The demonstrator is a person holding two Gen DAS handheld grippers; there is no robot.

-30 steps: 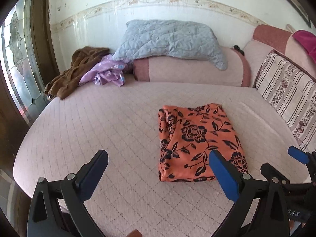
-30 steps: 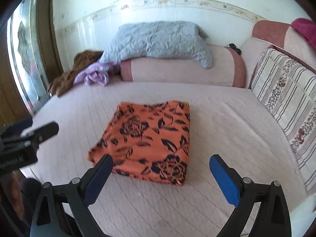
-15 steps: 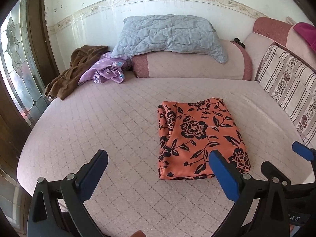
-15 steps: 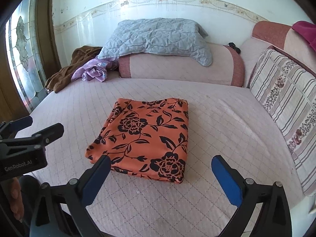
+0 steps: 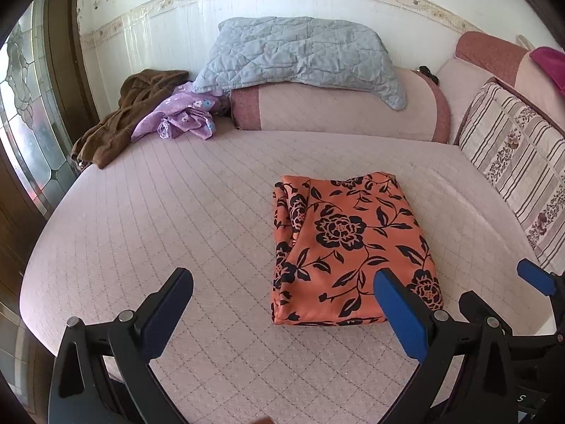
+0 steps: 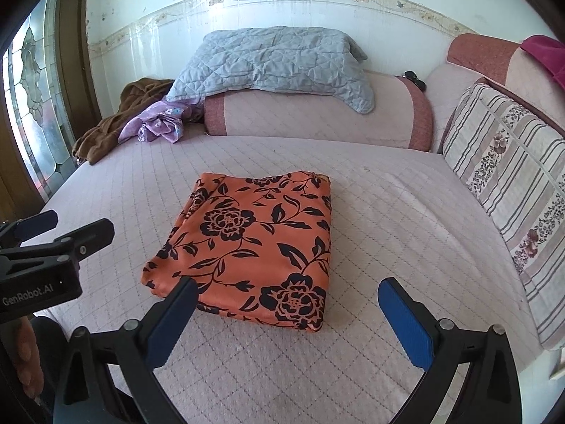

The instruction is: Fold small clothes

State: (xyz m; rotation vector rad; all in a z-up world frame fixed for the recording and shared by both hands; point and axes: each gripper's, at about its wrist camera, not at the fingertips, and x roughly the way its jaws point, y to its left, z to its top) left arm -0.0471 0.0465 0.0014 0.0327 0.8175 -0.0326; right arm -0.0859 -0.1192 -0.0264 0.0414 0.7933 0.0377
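Both fingers of the left gripper [image 5: 282, 304] stood spread wide and empty above the quilted pink bed [image 5: 176, 212], the folded orange floral garment [image 5: 349, 247] lying flat just ahead to its right. From the right wrist, the right gripper [image 6: 286, 304] likewise gaped empty, the garment [image 6: 254, 243] lying just before it.

Straight ahead of the tongs there's a grey quilted blanket [image 5: 300, 53] slumped over a pink bolster [image 5: 339, 109] at the back of the quilted pink mattress [image 5: 159, 219]. Far ahead and off to the left, a brown garment [image 5: 123, 120] and a crumpled purple floral cloth [image 5: 183, 115] sit bunched up touching each other near the stained-glass door [image 5: 28, 116]. A striped floral cushion [image 6: 512, 190] leans along the right side, with a bit of magenta fabric [image 6: 547, 56] up in the corner above it.
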